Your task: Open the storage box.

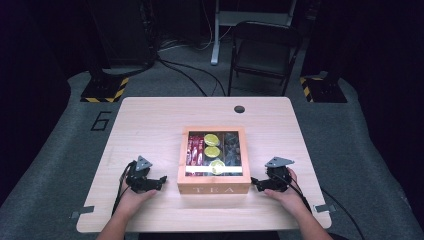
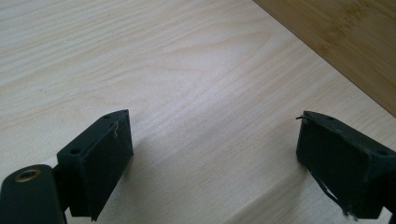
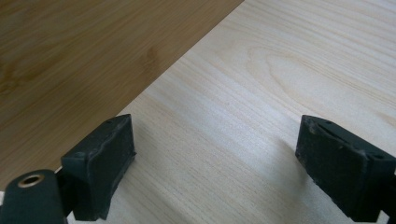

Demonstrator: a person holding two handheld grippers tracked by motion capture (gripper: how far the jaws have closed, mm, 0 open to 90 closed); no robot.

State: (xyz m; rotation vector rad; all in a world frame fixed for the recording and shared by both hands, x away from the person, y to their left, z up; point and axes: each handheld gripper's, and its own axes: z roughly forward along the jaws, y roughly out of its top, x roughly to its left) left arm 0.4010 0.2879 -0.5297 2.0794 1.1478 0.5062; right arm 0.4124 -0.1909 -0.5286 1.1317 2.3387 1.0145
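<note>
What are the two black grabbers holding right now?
Nothing. The left gripper and the right gripper both stand open on either side of the tea box, with only bare table between their jaws.

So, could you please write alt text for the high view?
A wooden tea box with a clear lid sits on a light wooden table. A person's hands hold open tongs on each side: left tongs, right tongs, both pointing toward the box, neither touching it.

"TEA" marks the wooden box (image 1: 214, 189); "6" marks the floor mat (image 1: 101, 120).
</note>
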